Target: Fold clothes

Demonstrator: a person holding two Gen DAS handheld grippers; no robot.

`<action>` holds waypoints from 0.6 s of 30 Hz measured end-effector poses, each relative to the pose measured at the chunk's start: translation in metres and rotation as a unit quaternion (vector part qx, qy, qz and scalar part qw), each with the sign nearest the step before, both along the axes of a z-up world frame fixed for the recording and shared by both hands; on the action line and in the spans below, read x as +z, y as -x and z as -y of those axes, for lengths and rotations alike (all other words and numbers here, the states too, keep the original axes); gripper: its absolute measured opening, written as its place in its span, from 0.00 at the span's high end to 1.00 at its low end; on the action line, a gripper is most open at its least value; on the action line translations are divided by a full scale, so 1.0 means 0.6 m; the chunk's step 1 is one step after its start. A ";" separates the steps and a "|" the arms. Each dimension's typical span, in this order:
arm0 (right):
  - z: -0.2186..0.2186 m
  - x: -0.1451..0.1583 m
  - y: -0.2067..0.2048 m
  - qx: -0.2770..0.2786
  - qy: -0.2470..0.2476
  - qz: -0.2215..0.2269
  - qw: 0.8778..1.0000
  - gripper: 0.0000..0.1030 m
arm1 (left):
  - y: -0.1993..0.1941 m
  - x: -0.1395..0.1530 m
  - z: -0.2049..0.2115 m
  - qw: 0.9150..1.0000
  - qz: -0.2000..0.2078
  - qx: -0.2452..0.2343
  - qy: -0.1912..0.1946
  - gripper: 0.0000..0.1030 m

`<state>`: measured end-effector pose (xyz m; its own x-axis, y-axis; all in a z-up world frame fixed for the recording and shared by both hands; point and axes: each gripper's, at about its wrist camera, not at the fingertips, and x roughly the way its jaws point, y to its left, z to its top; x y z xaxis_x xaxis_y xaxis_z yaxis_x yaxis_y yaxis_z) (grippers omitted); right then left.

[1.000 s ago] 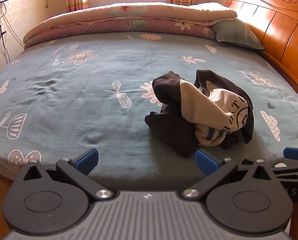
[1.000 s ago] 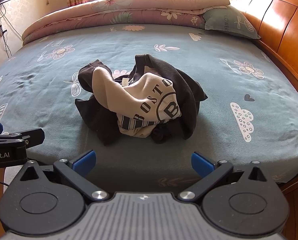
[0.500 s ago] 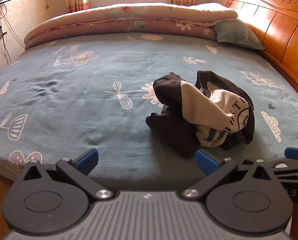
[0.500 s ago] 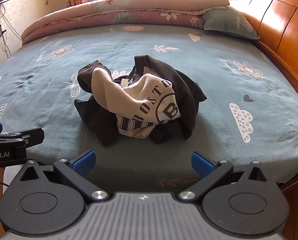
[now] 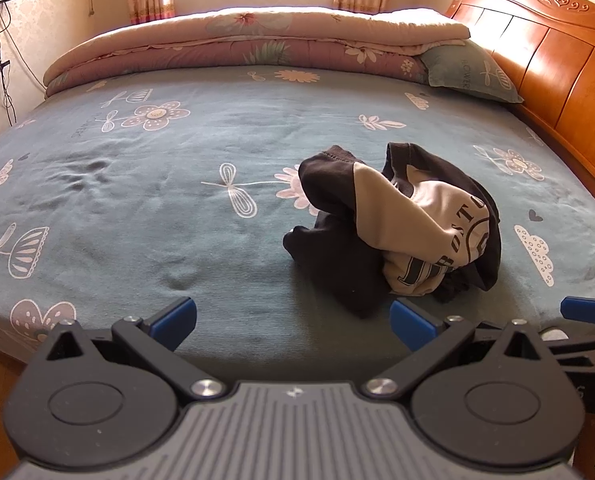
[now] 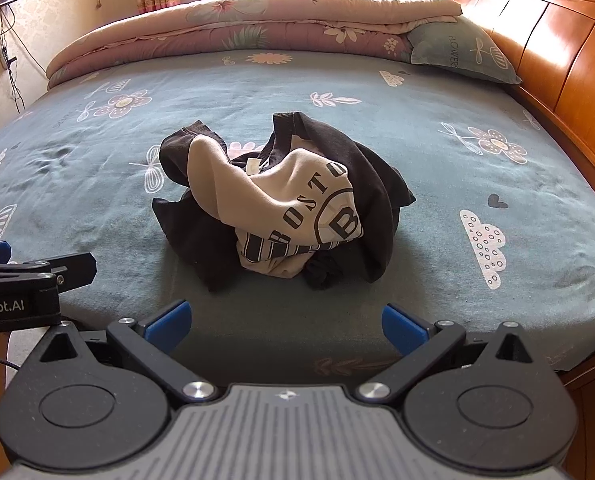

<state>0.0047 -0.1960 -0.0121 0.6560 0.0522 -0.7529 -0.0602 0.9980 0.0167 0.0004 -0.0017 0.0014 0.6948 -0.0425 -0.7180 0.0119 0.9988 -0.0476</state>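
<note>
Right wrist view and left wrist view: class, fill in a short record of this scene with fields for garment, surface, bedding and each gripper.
garment: black and cream sweatshirt, crumpled in a heap, unfolded
surface: teal floral bed sheet
bedding: folded quilt and pillow at the far side
left gripper: open, empty, short of the garment
right gripper: open, empty, short of the garment

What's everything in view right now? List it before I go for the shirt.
shirt: 1, black and cream, crumpled on the bed's near half
sheet: 1, teal with flower prints, covering the bed
quilt: 1, pink floral, folded along the far edge
pillow: 1, teal, far right by the headboard
headboard: 1, orange wood, right side
left gripper: open, short of the shirt
right gripper: open, short of the shirt
</note>
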 end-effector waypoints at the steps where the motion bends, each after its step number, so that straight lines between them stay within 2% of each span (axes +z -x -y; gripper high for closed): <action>1: 0.000 0.000 0.000 0.000 0.000 0.000 1.000 0.00 | 0.000 0.000 0.000 1.000 0.000 0.000 0.000 0.01; 18: 0.005 -0.003 0.005 -0.002 -0.005 -0.002 1.000 0.00 | 0.002 0.000 0.004 1.000 0.001 0.001 -0.007 0.01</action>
<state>0.0019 -0.1993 -0.0141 0.6538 0.0578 -0.7544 -0.0563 0.9980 0.0277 -0.0006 -0.0038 0.0013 0.6959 -0.0316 -0.7175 0.0108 0.9994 -0.0335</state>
